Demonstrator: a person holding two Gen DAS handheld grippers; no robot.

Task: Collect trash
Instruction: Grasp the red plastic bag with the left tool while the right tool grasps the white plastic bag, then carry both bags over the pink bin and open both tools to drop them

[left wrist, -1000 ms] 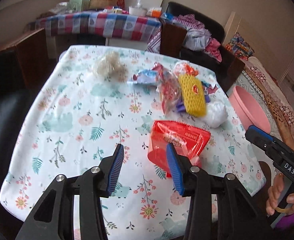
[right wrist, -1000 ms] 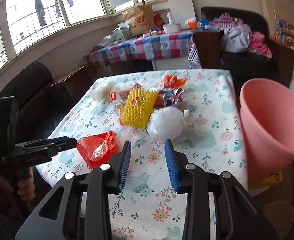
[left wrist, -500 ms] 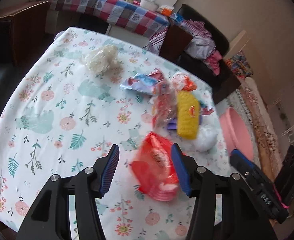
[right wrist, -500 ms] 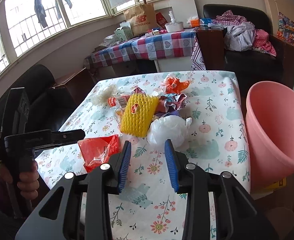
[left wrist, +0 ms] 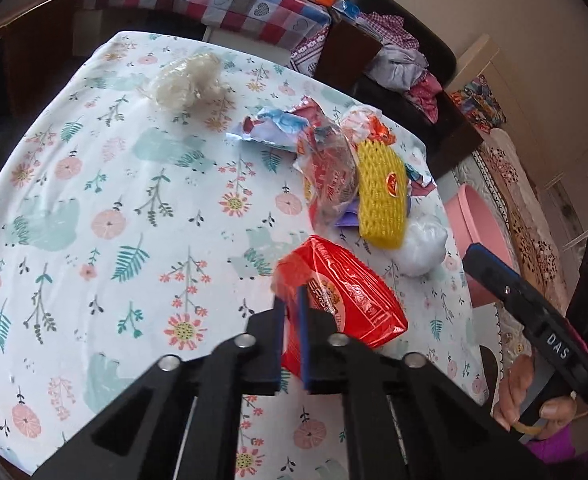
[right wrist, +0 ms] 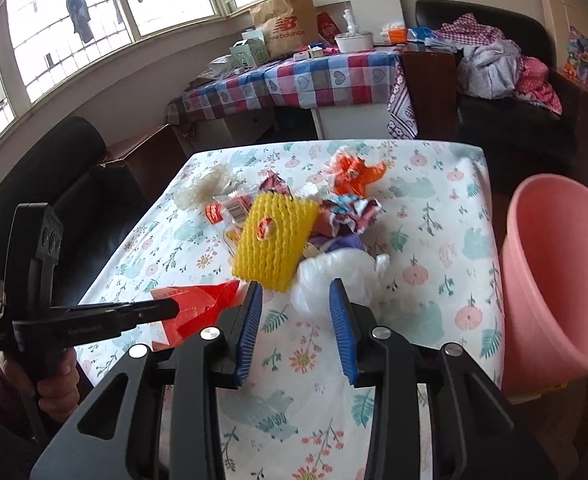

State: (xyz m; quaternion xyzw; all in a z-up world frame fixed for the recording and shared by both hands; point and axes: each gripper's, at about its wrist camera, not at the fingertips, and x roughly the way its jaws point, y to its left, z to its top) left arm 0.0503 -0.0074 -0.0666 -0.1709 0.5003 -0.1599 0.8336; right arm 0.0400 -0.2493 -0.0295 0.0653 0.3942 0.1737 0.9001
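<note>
My left gripper (left wrist: 291,307) is shut on the near edge of a red plastic wrapper (left wrist: 346,296) on the floral tablecloth (left wrist: 106,216). The wrapper also shows in the right wrist view (right wrist: 198,308), pinched by the left gripper (right wrist: 174,307). My right gripper (right wrist: 296,300) is open and empty, just in front of a crumpled white plastic bag (right wrist: 334,272). A yellow foam net (right wrist: 272,242) lies behind it among mixed wrappers. A pink bin (right wrist: 558,280) stands at the table's right edge.
A clear crumpled bag (left wrist: 186,80) lies at the far left of the table. An orange wrapper (right wrist: 354,172) lies at the back. A black armchair (right wrist: 54,184) stands left. A checked table (right wrist: 294,80) and a sofa with clothes (right wrist: 506,64) are behind.
My left gripper has closed on the red wrapper's near edge. My right gripper has moved forward towards the white bag and stayed open.
</note>
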